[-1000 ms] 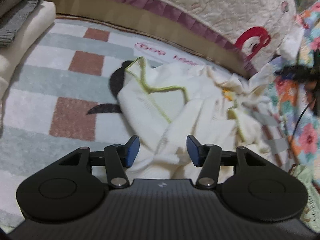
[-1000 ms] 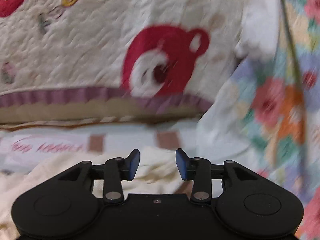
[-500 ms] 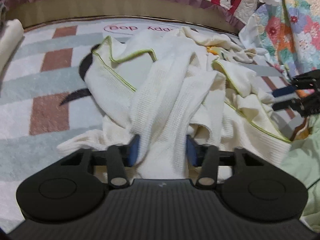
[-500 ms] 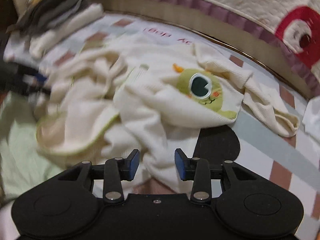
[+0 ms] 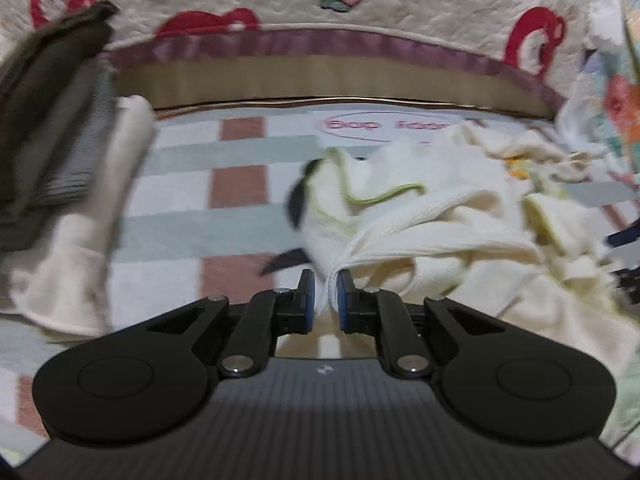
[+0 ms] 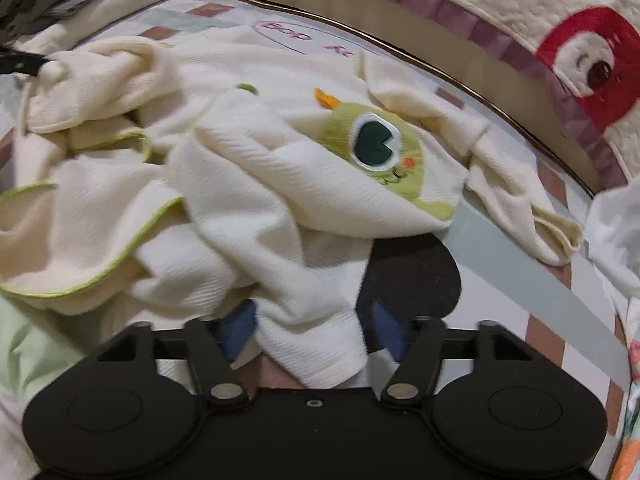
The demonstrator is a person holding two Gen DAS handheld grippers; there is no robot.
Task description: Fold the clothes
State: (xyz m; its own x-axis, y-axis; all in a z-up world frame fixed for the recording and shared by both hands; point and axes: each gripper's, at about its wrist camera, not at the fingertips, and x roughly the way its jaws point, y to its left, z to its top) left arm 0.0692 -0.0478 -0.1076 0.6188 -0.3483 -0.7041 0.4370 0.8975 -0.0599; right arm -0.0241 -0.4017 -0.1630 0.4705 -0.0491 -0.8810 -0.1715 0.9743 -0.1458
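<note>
A crumpled cream garment with lime-green piping lies on a checked blanket. In the right wrist view the same cream garment shows a green one-eyed creature patch. My left gripper is shut on a bunched fold of the garment at its left edge. My right gripper stands open, its blue pads either side of a ribbed fold at the garment's near edge. The left gripper's black tip shows at the far left of the right wrist view.
A stack of folded clothes, grey, dark and cream, sits at the left. A quilted cream cover with red bear prints rises behind the blanket. Floral fabric is at the right. A pale green cloth lies at the near left.
My left gripper closed on a fold of the garment and pulled back. My right gripper moved lower and closer over the garment's near fold and opened wider.
</note>
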